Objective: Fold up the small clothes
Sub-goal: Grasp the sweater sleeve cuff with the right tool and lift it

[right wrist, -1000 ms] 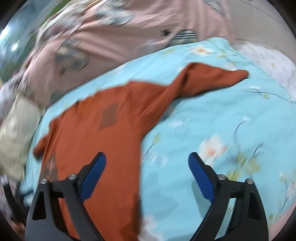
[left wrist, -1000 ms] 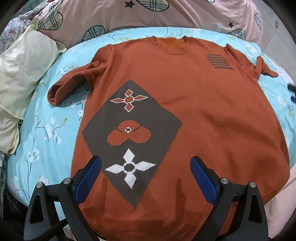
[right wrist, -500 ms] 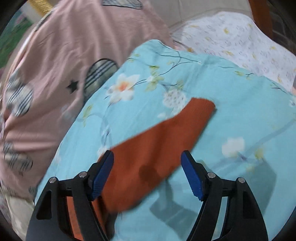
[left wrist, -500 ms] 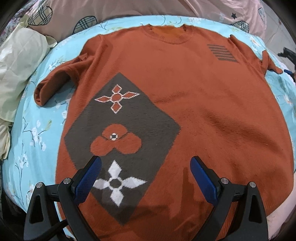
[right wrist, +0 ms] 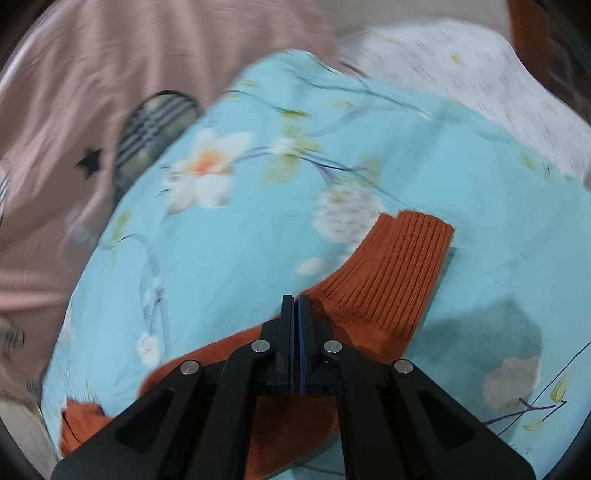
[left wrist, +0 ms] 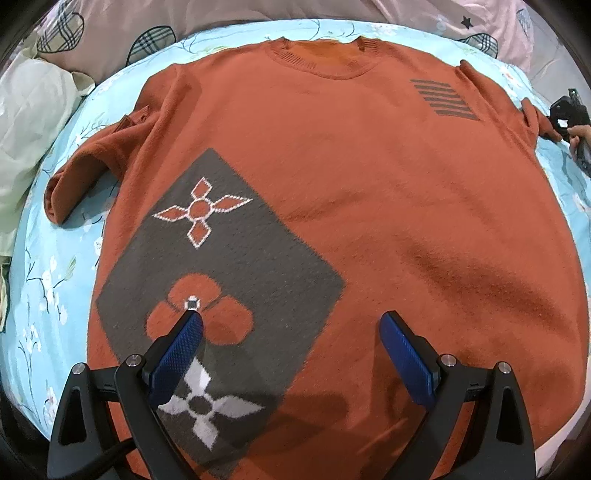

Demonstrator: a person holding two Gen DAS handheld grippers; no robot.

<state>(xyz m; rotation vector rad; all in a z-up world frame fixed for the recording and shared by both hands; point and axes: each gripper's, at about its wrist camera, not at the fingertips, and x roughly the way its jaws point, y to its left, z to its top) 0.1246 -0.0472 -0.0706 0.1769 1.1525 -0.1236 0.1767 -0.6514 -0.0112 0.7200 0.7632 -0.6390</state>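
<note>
Barely begun: an orange sweater (left wrist: 369,192) lies flat and unfolded on a blue floral bedsheet (right wrist: 229,236), the right gripper (right wrist: 295,306) clenched on its sleeve cuff (right wrist: 399,266), the left gripper (left wrist: 288,328) spread wide above the front.

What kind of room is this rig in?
Most likely a bedroom: the orange sweater lies on a bed with a light-blue floral sheet, beside pink patterned bedding and a pale pillow.

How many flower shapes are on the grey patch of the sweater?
3, in a line down the grey patch of the sweater: an orange-and-white flower at the top, a round orange flower in the middle, and a white flower lowest, partly behind the open left gripper.
</note>
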